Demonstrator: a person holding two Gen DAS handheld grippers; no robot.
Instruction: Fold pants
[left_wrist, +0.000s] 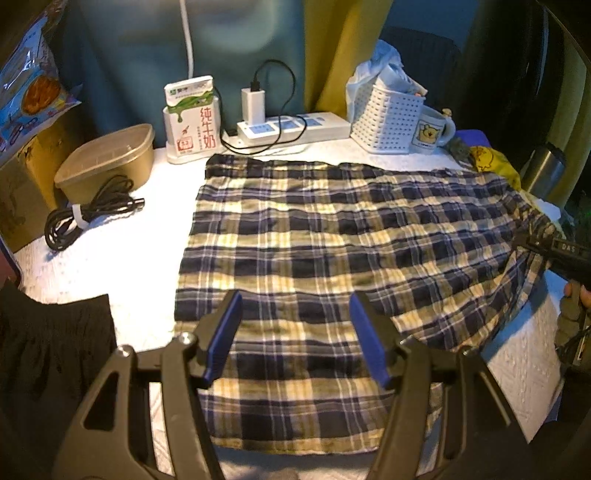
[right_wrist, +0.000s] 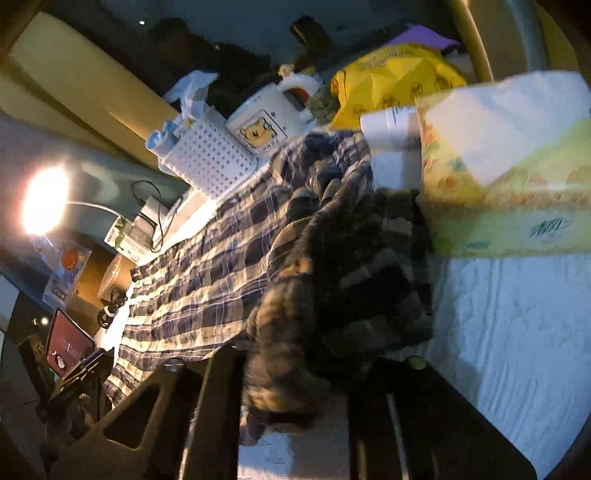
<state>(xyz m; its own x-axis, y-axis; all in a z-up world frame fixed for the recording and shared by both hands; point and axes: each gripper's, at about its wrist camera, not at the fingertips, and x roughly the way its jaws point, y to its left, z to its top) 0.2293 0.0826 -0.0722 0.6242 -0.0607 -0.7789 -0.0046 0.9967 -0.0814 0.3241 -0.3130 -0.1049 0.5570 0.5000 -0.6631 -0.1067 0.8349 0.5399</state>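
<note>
Plaid pants in navy and cream lie spread flat on the white table cover. My left gripper hovers over their near edge, blue pads wide apart and open, with nothing pinched. At the pants' right end my right gripper is shut on the fabric, which gathers into folds toward it. In the right wrist view the pants bunch up in a dark heap over that gripper, hiding its fingertips.
Along the back stand a milk carton, a power strip, a white basket and a mug. A brown container, a coiled cable and black cloth lie left. A tissue box sits right.
</note>
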